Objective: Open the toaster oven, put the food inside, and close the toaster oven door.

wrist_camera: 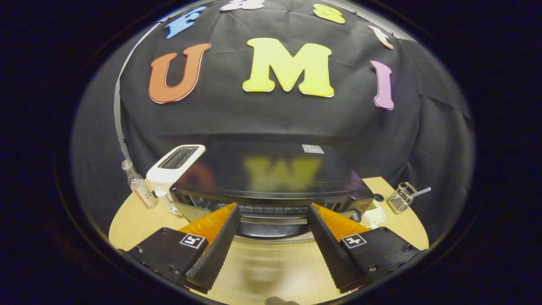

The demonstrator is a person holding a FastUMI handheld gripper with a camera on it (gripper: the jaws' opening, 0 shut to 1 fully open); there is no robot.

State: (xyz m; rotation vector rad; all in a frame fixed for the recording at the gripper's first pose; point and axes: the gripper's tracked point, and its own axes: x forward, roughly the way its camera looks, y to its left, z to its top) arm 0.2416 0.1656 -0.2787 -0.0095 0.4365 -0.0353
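Wooden bench (139, 220) carries toaster oven (271, 178); claw (273, 212) gapes wide, empty, straddling the door handle (273, 220) (grip centrally, pull down evenly, I'd judge).

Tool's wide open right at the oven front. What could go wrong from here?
1. The tool stands open at the toaster oven front; the door handle between the fingers is blurred, so a grab may miss.
2. The white toaster and bottle crowd one side; a swing could knock them.
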